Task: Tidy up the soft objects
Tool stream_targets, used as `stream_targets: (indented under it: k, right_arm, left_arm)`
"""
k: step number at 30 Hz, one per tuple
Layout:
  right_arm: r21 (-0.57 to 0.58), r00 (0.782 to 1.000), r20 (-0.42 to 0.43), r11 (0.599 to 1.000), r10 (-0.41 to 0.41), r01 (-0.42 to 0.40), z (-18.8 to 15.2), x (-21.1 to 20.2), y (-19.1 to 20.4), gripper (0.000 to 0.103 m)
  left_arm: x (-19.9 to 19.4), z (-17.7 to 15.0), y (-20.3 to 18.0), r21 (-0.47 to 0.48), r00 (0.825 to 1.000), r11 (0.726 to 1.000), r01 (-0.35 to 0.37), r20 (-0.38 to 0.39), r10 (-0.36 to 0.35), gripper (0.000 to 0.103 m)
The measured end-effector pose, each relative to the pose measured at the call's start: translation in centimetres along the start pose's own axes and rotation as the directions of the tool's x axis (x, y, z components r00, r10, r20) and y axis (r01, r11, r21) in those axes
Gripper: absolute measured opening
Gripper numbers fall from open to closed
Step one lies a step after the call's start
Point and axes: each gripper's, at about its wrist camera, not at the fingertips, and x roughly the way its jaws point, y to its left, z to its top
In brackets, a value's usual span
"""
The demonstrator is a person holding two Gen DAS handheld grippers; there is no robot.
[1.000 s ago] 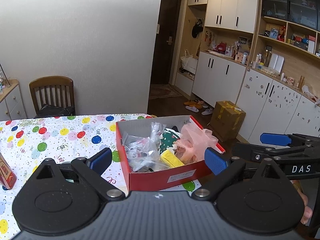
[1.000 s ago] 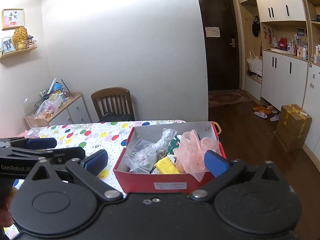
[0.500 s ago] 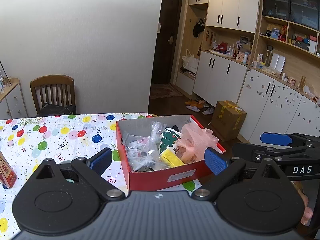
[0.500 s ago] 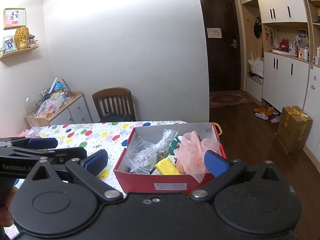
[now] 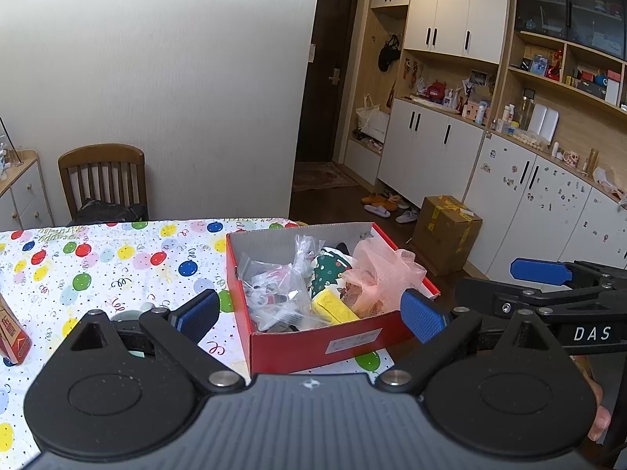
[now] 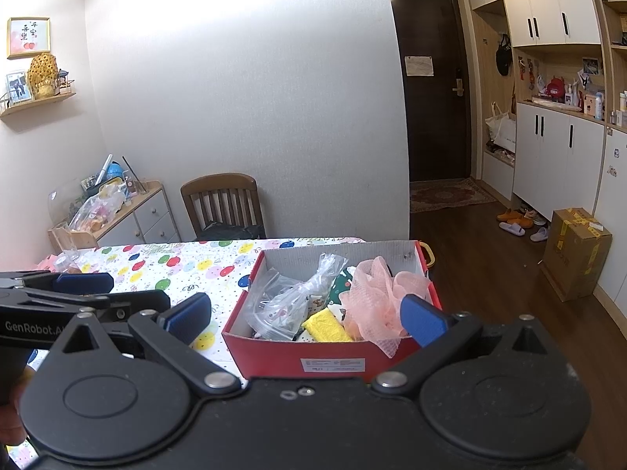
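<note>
A red shoebox (image 5: 313, 346) (image 6: 274, 348) stands at the table's right end. Inside lie a pink mesh bath puff (image 5: 382, 274) (image 6: 376, 297), a yellow sponge (image 5: 333, 305) (image 6: 325, 325), a clear plastic bag (image 5: 278, 293) (image 6: 290, 301) and a green patterned cloth (image 5: 327, 270). My left gripper (image 5: 309, 315) hangs open in front of the box, holding nothing. My right gripper (image 6: 305, 313) is open too, just short of the box's near wall. Each gripper shows from the side in the other's view: the right gripper (image 5: 556, 290) and the left gripper (image 6: 74, 293).
The table wears a balloon-print cloth (image 5: 98, 266). A red carton (image 5: 11, 333) stands at its left edge. A wooden chair (image 5: 104, 184) sits behind the table by the wall. A cardboard box (image 5: 446, 231) rests on the floor by the cabinets.
Both views have drifted only slightly; the box and its contents stay put and both grippers remain open.
</note>
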Motion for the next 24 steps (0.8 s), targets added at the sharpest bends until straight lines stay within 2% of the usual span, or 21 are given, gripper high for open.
stream_targets:
  k: [24]
  right_arm:
    - [-0.004, 1.000, -0.002, 1.000, -0.009, 0.009, -0.01, 0.10, -0.51, 0.103]
  left_arm:
    - [0.78, -0.14, -0.29, -0.001, 1.000, 1.000, -0.008, -0.018, 0.008, 0.099]
